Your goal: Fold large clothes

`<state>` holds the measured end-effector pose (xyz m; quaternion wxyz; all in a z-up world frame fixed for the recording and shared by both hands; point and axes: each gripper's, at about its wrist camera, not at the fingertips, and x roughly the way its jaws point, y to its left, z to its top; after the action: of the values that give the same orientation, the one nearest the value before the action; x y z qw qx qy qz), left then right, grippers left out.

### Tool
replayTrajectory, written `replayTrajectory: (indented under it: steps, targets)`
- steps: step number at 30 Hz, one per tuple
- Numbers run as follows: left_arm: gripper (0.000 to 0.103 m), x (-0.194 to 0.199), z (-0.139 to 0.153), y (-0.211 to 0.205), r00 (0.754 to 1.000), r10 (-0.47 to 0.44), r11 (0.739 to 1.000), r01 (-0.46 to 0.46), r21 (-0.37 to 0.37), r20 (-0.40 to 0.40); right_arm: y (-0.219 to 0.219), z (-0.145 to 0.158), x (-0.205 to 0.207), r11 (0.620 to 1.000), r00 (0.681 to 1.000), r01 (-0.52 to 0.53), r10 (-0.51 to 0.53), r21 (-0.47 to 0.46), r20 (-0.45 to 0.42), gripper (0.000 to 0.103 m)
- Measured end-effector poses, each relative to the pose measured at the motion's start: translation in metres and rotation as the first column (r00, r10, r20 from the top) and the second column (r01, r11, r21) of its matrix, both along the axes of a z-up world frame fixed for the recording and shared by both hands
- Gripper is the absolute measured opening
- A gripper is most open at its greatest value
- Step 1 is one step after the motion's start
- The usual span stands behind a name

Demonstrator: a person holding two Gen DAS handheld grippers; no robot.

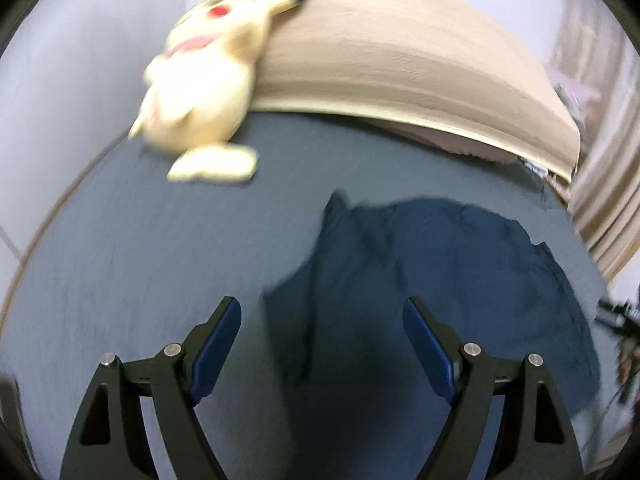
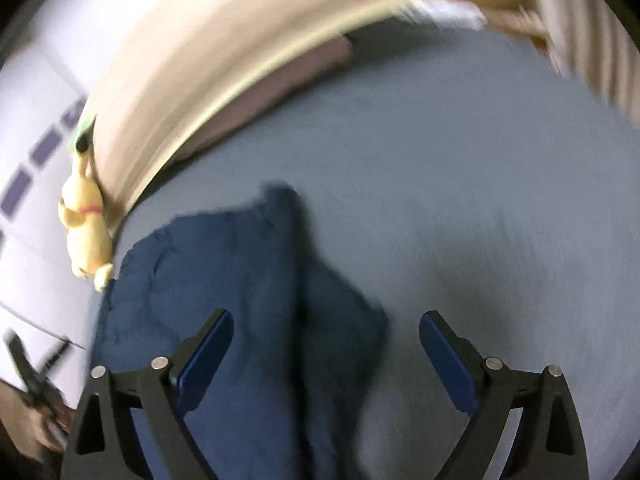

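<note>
- Grey-blue bed sheet [image 1: 140, 260] below, tan headboard [image 1: 400, 52] along the top, both views blurred.
- Left gripper [image 1: 322, 312] and right gripper [image 2: 326, 326] spread wide, grasping nothing.
- Dark blue garment [image 1: 440, 280] bunched lower centre, judged partly folded, far from neat.
- Bare sheet at right of right view; plush toy [image 1: 208, 80] upper left, apart.

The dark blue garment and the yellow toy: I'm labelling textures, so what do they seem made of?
The dark blue garment looks like soft matte woven or knit cloth: it lies in limp creases and folds on the grey-blue bed sheet; blur hides the weave. The yellow toy looks like plush fabric, stuffed: rounded, fuzzy-edged, no shine.
</note>
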<state>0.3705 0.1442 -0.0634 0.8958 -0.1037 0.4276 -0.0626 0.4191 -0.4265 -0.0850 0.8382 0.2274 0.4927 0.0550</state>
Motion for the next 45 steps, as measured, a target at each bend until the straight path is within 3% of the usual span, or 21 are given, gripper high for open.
replayTrajectory:
  steps: [3,6,8,10,13,17,22,25,26,28,29,30,31,32,34,36,39,43,45]
  targets:
    - [0.083,-0.038,-0.015,0.018,0.999,0.034,0.993,-0.037,-0.108,-0.026,-0.009,-0.015,-0.039,0.987,1.0,0.006,-0.006,0.158,-0.002,0.096]
    - [0.083,-0.067,-0.028,0.023,0.995,0.085,0.977,-0.095,-0.191,-0.055,-0.01,-0.025,-0.081,0.967,0.998,0.055,-0.059,0.249,0.007,0.096]
    - [0.083,-0.086,-0.036,0.028,0.988,0.136,0.952,-0.151,-0.265,-0.076,-0.013,-0.029,-0.108,0.95,0.991,0.126,-0.133,0.285,0.007,0.096]
    - [0.083,-0.108,-0.046,0.031,0.977,0.192,0.912,-0.213,-0.352,-0.093,-0.015,-0.032,-0.139,0.916,0.974,0.207,-0.228,0.344,0.02,0.096]
    - [0.083,-0.112,-0.059,0.031,0.968,0.219,0.867,-0.25,-0.432,-0.121,-0.003,-0.037,-0.16,0.881,0.965,0.242,-0.262,0.406,-0.006,0.096]
    - [0.083,-0.111,-0.066,0.018,0.963,0.23,0.839,-0.269,-0.473,-0.14,0.025,-0.038,-0.151,0.869,0.971,0.214,-0.237,0.446,-0.005,0.096]
    - [0.084,-0.109,-0.073,0.013,0.93,0.312,0.768,-0.368,-0.525,-0.196,0.042,-0.053,-0.137,0.815,0.947,0.3,-0.316,0.495,-0.054,0.096]
    - [0.084,-0.108,-0.075,0.014,0.927,0.316,0.767,-0.374,-0.521,-0.201,0.051,-0.051,-0.133,0.819,0.942,0.312,-0.333,0.481,-0.044,0.095]
    - [0.084,-0.105,-0.077,0.015,0.924,0.321,0.766,-0.382,-0.518,-0.207,0.052,-0.05,-0.131,0.824,0.943,0.309,-0.332,0.476,-0.037,0.092]
    - [0.082,-0.1,-0.087,0.021,0.911,0.331,0.75,-0.413,-0.517,-0.247,0.049,-0.05,-0.128,0.831,0.938,0.329,-0.344,0.447,-0.051,0.072]
    - [0.077,-0.098,-0.09,0.024,0.912,0.324,0.748,-0.409,-0.522,-0.25,0.048,-0.051,-0.126,0.838,0.936,0.342,-0.344,0.426,-0.074,0.056]
    - [0.059,-0.098,-0.092,0.025,0.911,0.323,0.754,-0.411,-0.512,-0.255,0.048,-0.051,-0.123,0.849,0.941,0.333,-0.33,0.41,-0.079,0.047]
    - [0.051,-0.095,-0.094,0.025,0.916,0.301,0.757,-0.398,-0.518,-0.264,0.045,-0.047,-0.122,0.864,0.947,0.315,-0.315,0.393,-0.068,0.041]
    - [0.035,-0.094,-0.094,0.025,0.921,0.286,0.761,-0.387,-0.521,-0.265,0.049,-0.039,-0.12,0.893,0.957,0.283,-0.287,0.35,-0.044,0.033]
    - [0.023,-0.093,-0.087,0.022,0.928,0.281,0.788,-0.369,-0.493,-0.246,0.055,-0.021,-0.12,0.926,0.967,0.243,-0.254,0.288,-0.001,0.027]
    - [0.017,-0.094,-0.076,0.019,0.933,0.284,0.808,-0.358,-0.468,-0.223,0.063,0.002,-0.118,0.948,0.972,0.209,-0.228,0.239,0.052,0.025]
    - [0.016,-0.099,-0.067,0.016,0.939,0.286,0.824,-0.342,-0.451,-0.19,0.067,0.013,-0.119,0.963,0.973,0.191,-0.211,0.192,0.091,0.024]
    - [0.017,-0.096,-0.088,0.007,0.938,0.282,0.859,-0.341,-0.383,-0.201,0.069,-0.019,-0.11,0.968,0.977,0.206,-0.212,0.146,0.027,0.023]
    - [0.018,-0.092,-0.09,0.002,0.943,0.273,0.876,-0.325,-0.356,-0.191,0.067,-0.038,-0.109,0.959,0.974,0.224,-0.227,0.176,0.0,0.024]
